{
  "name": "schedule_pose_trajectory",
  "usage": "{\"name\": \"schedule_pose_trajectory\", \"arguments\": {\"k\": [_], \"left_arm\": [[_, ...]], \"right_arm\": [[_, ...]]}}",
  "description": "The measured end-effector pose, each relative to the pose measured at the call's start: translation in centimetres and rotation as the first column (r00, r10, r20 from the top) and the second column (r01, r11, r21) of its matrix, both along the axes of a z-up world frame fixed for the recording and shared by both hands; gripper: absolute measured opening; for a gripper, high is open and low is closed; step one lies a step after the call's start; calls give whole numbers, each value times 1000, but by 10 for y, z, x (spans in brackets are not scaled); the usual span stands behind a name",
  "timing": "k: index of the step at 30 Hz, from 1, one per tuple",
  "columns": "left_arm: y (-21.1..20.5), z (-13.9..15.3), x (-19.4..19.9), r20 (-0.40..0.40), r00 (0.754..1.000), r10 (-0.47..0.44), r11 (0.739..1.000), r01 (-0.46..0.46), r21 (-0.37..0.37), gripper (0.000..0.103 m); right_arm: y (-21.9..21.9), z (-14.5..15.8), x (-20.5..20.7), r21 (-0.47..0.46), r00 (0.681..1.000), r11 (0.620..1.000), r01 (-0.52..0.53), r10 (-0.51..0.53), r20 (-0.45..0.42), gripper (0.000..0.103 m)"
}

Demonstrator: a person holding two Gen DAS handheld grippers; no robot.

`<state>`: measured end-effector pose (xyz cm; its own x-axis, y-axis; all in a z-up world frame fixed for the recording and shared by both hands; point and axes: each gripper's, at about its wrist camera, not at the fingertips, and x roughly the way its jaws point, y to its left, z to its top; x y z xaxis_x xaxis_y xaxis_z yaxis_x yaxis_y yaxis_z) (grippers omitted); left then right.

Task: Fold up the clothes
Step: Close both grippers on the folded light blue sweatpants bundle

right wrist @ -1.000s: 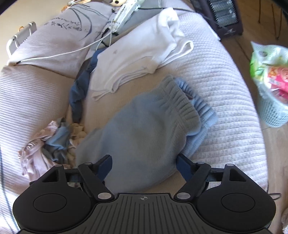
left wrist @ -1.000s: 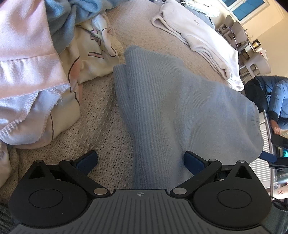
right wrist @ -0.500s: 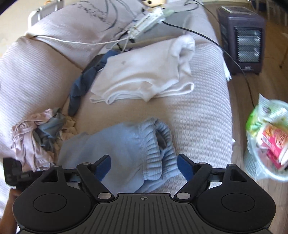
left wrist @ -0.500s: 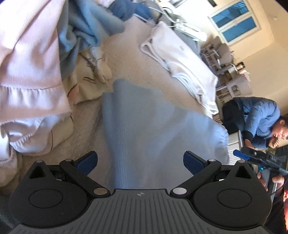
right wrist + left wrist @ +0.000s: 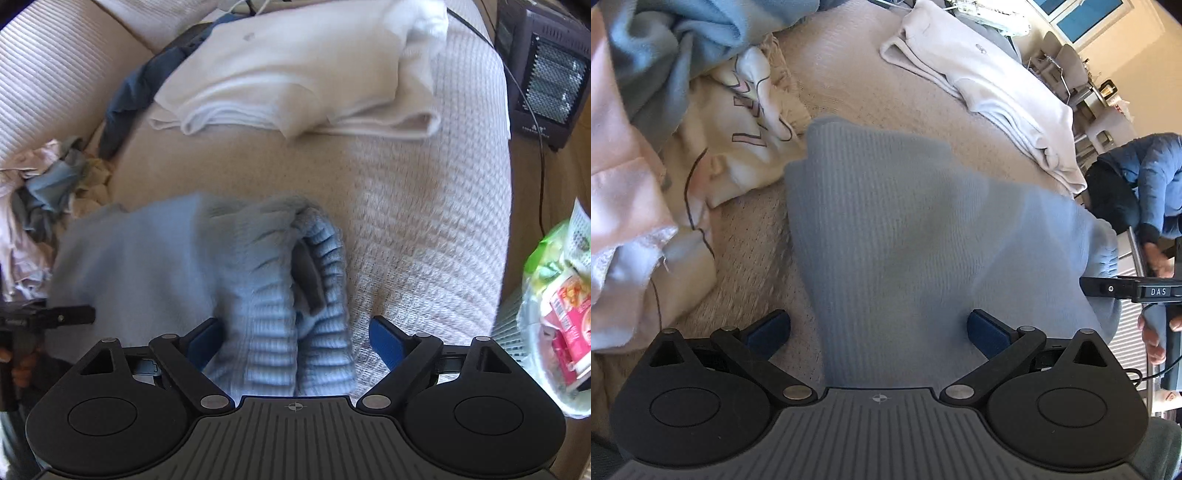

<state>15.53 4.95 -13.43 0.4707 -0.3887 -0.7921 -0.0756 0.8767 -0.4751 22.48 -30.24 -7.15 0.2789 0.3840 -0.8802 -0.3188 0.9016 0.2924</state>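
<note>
1. My left gripper (image 5: pixel 877 328) points steeply down at the light blue knit garment (image 5: pixel 923 236). Its blue pads stand wide apart with the cloth running between them, and neither pad presses on it. I have hold of nothing on this side.

2. My right gripper (image 5: pixel 295 339) also tilts steeply down, over the ribbed waistband end (image 5: pixel 317 266) of the same garment. Its jaws are opening. The bunched ribbing lies between the pads; the left pad is right against the fabric, the right pad is clear of it, so nothing is clamped.

3. The blue garment lies on the beige textured cover (image 5: pixel 424 206) of the couch. Its plain body spreads away to the left in the right wrist view, and the ribbed end is folded over on itself.

4. In the left wrist view, the other tool's black body (image 5: pixel 1123 290) shows at the right edge beyond the garment, with fingers of my hand (image 5: pixel 1152 332) below it.

5. A folded white garment (image 5: pixel 295 74) lies farther back on the couch, well apart from the blue one.

6. A heap of unfolded clothes (image 5: pixel 665 129), pink, cream and blue, sits just beside the garment's far corner on the left.

7. A small heater (image 5: pixel 550 70) stands on the floor past the couch end.
</note>
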Motion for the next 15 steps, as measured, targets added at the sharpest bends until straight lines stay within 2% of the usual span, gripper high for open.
{"name": "schedule_pose_trajectory", "arguments": {"k": [5, 7, 8, 11, 12, 13, 15], "left_arm": [[0, 2, -1, -3, 1000, 7, 1000, -7, 14, 99], [-1, 7, -3, 3, 1000, 20, 999, -20, 27, 86], [0, 10, -5, 9, 1000, 28, 999, -28, 30, 80], [2, 19, -11, 32, 999, 38, 999, -39, 34, 49], [3, 23, -12, 32, 999, 37, 999, -38, 37, 45], [4, 26, -13, 34, 999, 34, 999, -35, 40, 36], [8, 33, -15, 39, 999, 33, 999, -34, 33, 30]], "right_arm": [[0, 0, -12, -10, 999, 1000, 30, -29, 46, 90], [2, 2, -15, -20, 998, 999, 40, -39, 48, 84], [1, 4, -16, -9, 998, 999, 47, -47, 43, 73], [1, 10, -20, -19, 997, 998, 57, -56, 55, 62], [2, 12, -22, -26, 996, 998, 59, -57, 63, 59], [3, 15, -25, -36, 995, 998, 60, -57, 77, 58], [5, 21, -31, -56, 993, 996, 64, -58, 107, 47]]}}
